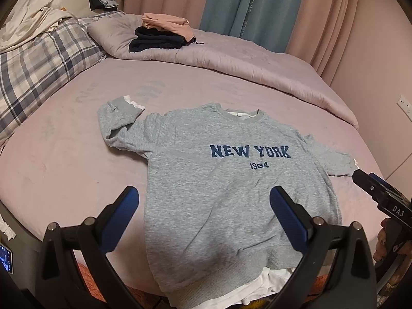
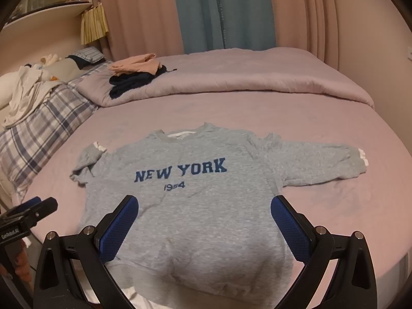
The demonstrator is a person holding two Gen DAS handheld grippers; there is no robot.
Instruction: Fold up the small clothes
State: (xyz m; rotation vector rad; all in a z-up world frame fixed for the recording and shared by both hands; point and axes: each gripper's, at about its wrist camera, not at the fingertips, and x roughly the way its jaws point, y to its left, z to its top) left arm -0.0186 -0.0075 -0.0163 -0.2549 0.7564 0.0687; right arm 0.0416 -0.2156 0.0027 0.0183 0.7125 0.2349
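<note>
Fingers [image 1: 128, 206] of both grippers splay wide, textured blue pads above flat fleecy sweatshirt [image 1: 219, 180].

Left gripper [image 1: 204, 198] hangs above the bed [image 1: 64, 180], jaws wide apart, nothing between the pads. Grey sweatshirt [image 1: 219, 180] lies flat, front up, below and ahead; hem nearest. One sleeve bent ahead-left. Right gripper [image 1: 360, 177] far right, by the other cuff. Folded clothes stack [image 1: 162, 34] far ahead on the quilt [image 1: 257, 59].
</note>
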